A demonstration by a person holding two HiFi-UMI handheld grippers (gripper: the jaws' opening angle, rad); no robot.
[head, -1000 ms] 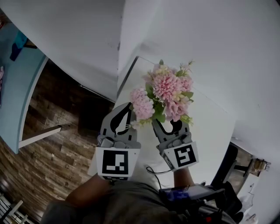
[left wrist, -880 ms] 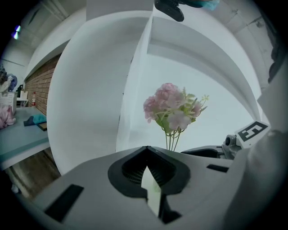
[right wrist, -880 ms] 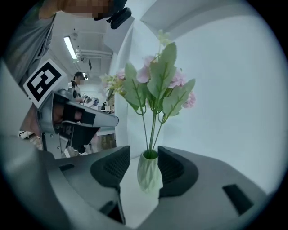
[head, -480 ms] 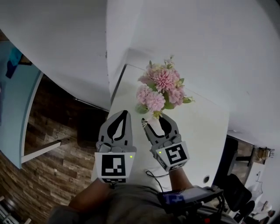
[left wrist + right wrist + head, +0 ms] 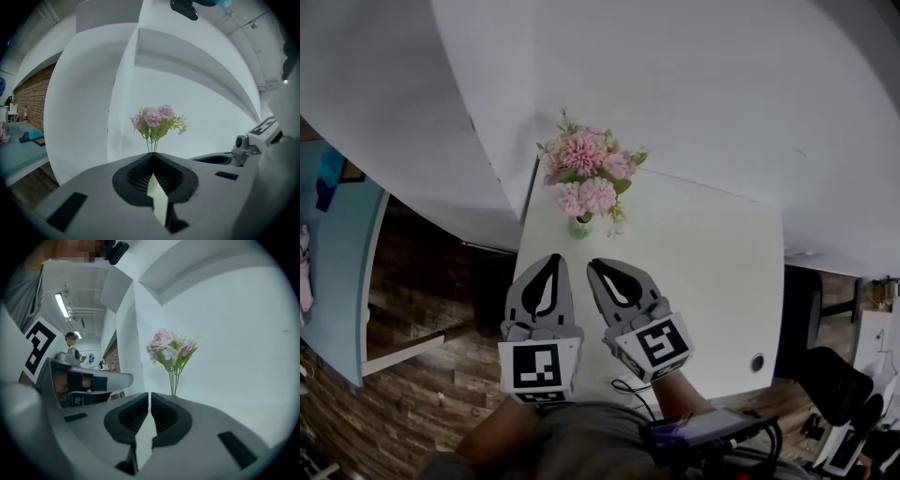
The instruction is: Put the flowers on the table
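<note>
Standing free on the bench now, the flowers are delivered; right gripper backs off, fingers just closing on nothing, left gripper fingers together too.

Flowers stand on the table's far corner.

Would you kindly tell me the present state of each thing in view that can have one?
flowers: upright on the table, held by neither gripper.
left gripper: shut, empty, apart from the flowers.
right gripper: jaws have just been closing, now all but together, nothing between them.
table: bears the flowers near its far left corner.
</note>
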